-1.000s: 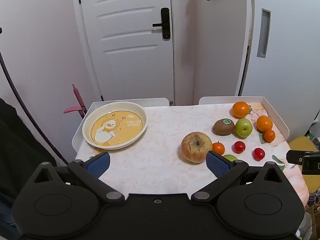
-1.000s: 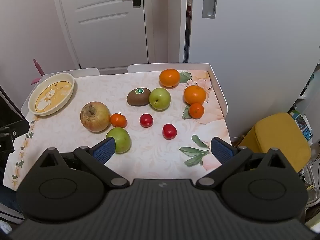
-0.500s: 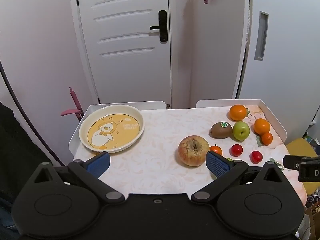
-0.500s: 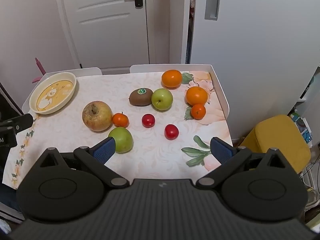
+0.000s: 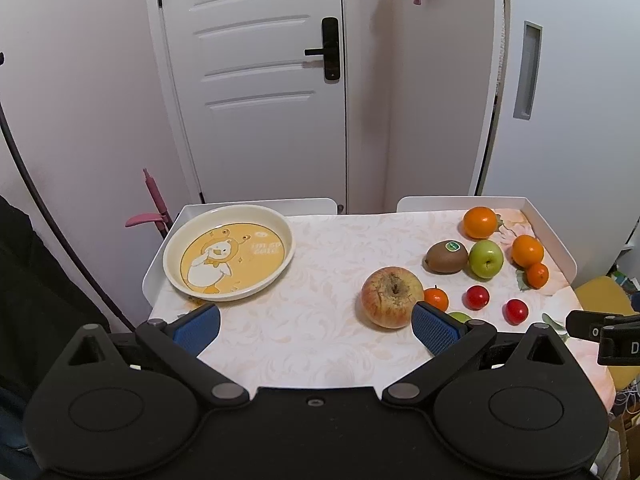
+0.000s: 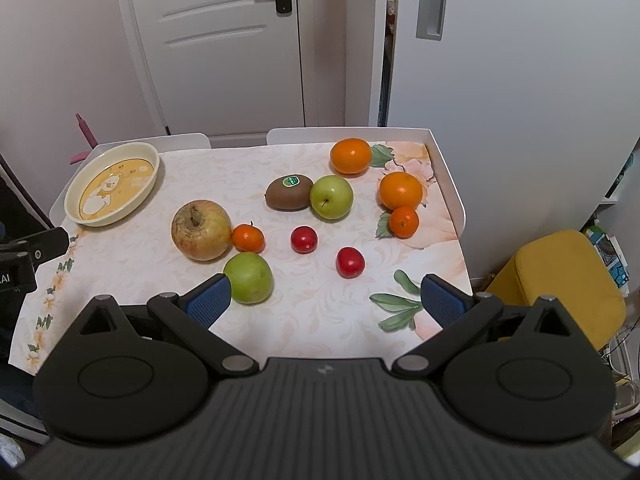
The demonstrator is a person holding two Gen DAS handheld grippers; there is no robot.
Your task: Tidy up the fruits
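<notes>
Both grippers — left gripper (image 5: 316, 326) and right gripper (image 6: 326, 296) — hang spread and empty at the near table edge, apparently poised to start. The fruits lie loose on the tablecloth (image 6: 320, 312), the dish (image 5: 229, 257) bare, likely their destination. In the left view a green apple (image 6: 248, 277) hides behind a finger (image 5: 434, 326).

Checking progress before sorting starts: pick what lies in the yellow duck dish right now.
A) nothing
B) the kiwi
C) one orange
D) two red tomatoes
A: the duck dish shows only its printed bottom, while every fruit, such as the kiwi, lies on the tablecloth outside it.
</notes>
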